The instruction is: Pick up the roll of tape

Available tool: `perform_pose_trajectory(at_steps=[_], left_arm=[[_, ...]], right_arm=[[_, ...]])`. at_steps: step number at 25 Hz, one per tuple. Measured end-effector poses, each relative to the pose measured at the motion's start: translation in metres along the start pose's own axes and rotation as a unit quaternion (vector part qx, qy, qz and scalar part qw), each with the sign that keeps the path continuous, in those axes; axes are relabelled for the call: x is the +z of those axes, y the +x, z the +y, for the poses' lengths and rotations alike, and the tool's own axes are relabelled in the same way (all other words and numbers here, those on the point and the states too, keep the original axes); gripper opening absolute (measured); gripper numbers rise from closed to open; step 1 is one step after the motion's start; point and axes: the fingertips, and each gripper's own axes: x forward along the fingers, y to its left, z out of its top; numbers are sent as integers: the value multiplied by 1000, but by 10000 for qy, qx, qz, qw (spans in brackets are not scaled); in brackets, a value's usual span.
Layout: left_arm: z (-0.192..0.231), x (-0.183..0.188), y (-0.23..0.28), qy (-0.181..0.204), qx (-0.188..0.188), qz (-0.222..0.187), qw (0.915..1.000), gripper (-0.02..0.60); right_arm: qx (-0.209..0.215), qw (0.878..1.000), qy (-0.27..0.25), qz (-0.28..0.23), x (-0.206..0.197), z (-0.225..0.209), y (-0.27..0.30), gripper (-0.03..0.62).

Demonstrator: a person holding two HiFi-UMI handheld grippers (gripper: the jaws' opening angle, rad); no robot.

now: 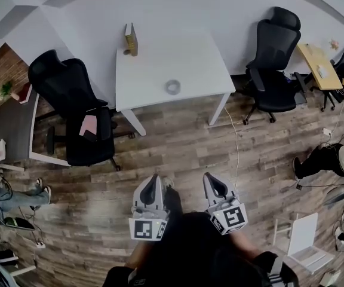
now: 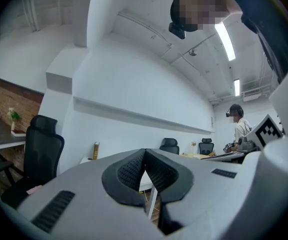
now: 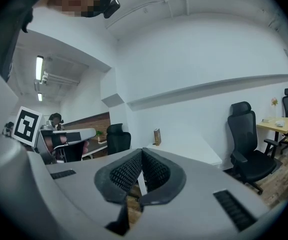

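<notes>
Spanning the wood floor point(image 1: 178, 154), one white table point(image 1: 154, 64) stands against the wall, with two black chairs beside it: left chair point(image 1: 70, 100), right chair point(image 1: 276, 58). Two grippers, left point(image 1: 154, 181) and right point(image 1: 211, 180), sit side by side, each with jaws pressed together on nothing. One box point(image 1: 130, 39) stands at the table's far edge. One tape roll point(image 1: 172, 86) lies flat near the table's front edge, ahead of and well apart from both grippers.
</notes>
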Motion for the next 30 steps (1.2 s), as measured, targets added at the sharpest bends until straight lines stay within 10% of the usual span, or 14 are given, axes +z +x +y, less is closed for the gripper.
perform_pose_trajectory(at_steps=[30], left_arm=[[174,6,243,-356,-524,241,9977,23]], right_arm=[[-147,9990,20,423,24,-83,314,12]])
